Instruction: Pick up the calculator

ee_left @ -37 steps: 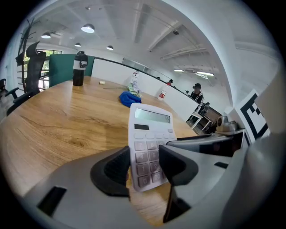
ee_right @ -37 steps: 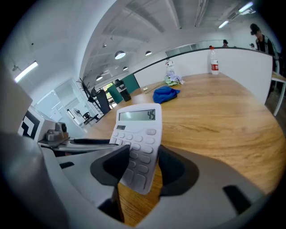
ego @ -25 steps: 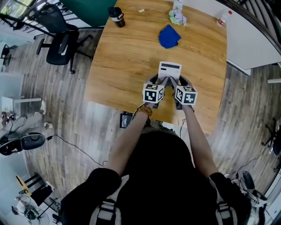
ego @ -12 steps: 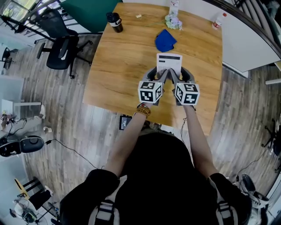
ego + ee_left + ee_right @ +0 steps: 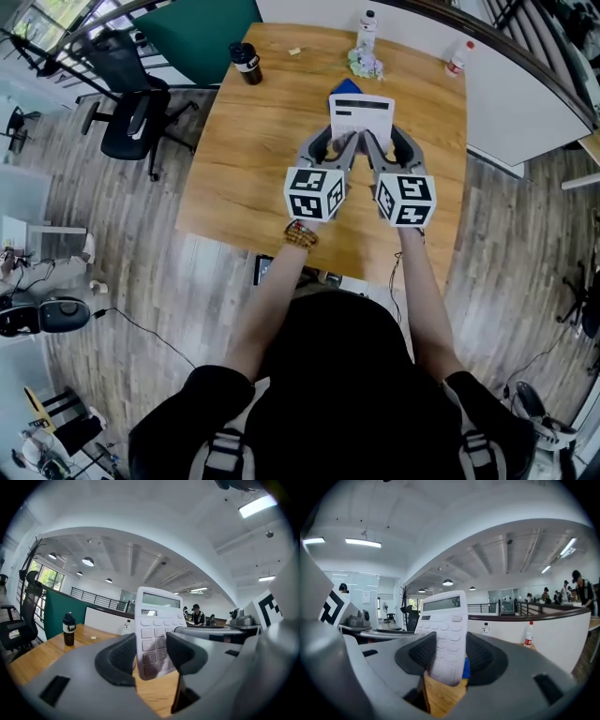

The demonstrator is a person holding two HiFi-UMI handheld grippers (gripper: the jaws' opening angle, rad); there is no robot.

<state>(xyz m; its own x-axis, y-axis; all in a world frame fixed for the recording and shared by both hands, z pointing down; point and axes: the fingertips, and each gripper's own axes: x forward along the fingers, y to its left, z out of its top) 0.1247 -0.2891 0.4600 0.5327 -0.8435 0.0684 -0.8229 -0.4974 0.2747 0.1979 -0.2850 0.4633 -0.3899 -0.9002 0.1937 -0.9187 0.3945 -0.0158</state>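
White, the calculator (image 5: pixel 362 114) is held above the far half of the table (image 5: pixel 253 141), its near edge clamped by the left gripper (image 5: pixel 348 142) and the right gripper (image 5: pixel 368 142). Display digits are shown only by the right gripper view. Bare wood is left open at left; a cloth (image 5: pixel 345 86) lies just beyond.

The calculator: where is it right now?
Top centre of the head view: the calculator is clamped by the left gripper and right gripper above the table, near the blue cloth.
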